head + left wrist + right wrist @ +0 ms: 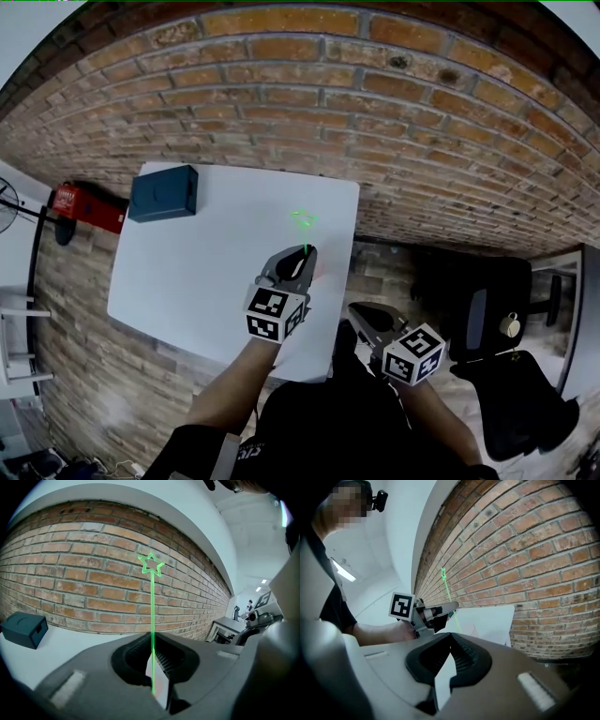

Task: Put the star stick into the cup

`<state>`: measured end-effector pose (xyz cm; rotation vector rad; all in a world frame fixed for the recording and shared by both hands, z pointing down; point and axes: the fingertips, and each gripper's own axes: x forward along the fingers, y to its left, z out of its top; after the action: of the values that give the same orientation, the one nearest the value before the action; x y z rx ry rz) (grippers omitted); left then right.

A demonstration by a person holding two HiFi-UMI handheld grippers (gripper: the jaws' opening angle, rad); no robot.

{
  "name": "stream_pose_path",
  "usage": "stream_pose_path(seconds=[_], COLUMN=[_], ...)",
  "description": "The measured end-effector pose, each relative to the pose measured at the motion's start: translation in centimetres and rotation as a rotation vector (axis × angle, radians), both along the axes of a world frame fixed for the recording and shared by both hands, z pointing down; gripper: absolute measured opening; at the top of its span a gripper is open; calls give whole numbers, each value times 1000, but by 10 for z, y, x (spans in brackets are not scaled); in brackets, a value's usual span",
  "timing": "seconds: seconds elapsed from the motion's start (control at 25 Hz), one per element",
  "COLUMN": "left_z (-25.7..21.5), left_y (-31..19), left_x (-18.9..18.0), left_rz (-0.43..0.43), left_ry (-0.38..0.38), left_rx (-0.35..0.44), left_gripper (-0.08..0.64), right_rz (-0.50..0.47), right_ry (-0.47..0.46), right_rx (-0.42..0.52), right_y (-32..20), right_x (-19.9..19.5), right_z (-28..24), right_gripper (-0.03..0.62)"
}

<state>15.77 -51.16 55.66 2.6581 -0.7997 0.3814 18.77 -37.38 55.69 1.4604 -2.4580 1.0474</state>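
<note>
My left gripper [305, 255] is shut on the lower end of a thin green star stick [303, 225] and holds it upright over the right part of the white table [187, 272]. In the left gripper view the stick [153, 616] rises from between the pads to its star outline, seen against the brick wall. The right gripper view shows the stick [445, 585] above the left gripper [449, 610]. A faint translucent shape on the table beside that gripper may be the cup [469, 629]. My right gripper [361, 317] hangs off the table's near right corner, shut and empty.
A dark blue box [163, 193] lies at the table's far left corner. Brick wall and brick floor surround the table. A red object [89, 208] sits on the floor at the left, and a black chair [487, 309] stands at the right.
</note>
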Motion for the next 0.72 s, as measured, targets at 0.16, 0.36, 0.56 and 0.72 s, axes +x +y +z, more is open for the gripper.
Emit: stream_pose_path(seconds=[0.16, 0.36, 0.56, 0.72], left_z=[18, 36, 47, 55], left_y=[3, 6, 5, 7], left_x=[5, 6, 2, 1], left_rz=[25, 22, -4, -18], left_ry=[-34, -40, -48, -73], left_rx=[-7, -22, -57, -64], left_gripper=[25, 26, 28, 29], right_rz=[-8, -14, -20, -37], right_ry=[-11, -15, -4, 1], right_rx=[-37, -61, -76, -95], right_y=[6, 12, 18, 26], right_x=[-3, -5, 3, 5], right_z=[11, 17, 20, 22], right_gripper=[0, 0, 0, 0])
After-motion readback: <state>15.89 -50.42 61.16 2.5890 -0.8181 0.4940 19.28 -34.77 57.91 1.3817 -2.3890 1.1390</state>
